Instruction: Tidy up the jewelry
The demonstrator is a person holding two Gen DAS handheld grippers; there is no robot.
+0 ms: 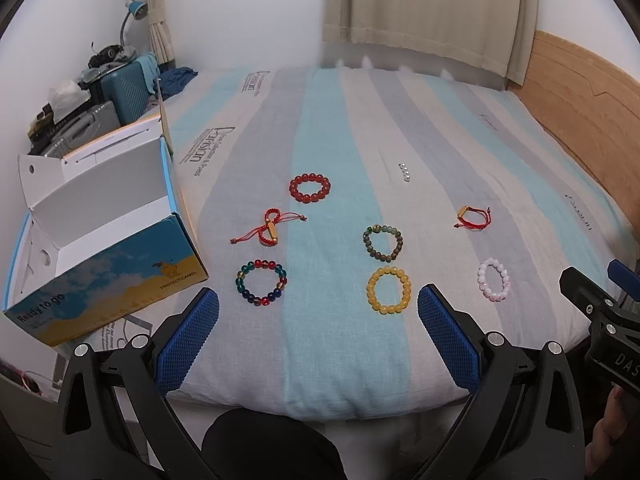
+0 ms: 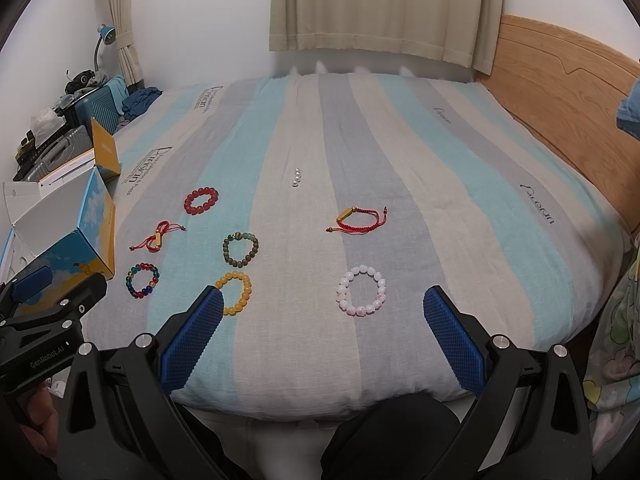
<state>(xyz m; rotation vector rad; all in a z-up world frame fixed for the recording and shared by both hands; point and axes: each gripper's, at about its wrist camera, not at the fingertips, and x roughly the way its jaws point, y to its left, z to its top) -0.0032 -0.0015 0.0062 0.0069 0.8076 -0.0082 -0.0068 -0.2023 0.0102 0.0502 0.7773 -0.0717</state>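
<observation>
Lying on the striped "Parisian" bedspread (image 1: 320, 128), from the glossy "Ready to go" carton (image 1: 108, 280) rightward, are round beaded bracelets, multicolour (image 1: 261, 283), yellow (image 1: 389, 290) and pink (image 2: 362, 290), while left gripper (image 1: 318, 320) and right gripper (image 2: 323, 320) gape wide, empty.

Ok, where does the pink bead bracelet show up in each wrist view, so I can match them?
Left wrist view: the pink bead bracelet lies at right, beyond the tool's right finger.
Right wrist view: the pink bead bracelet lies centre, between the tool's fingers.
Shared landmark: the yellow bead bracelet lies to its left in both.
</observation>
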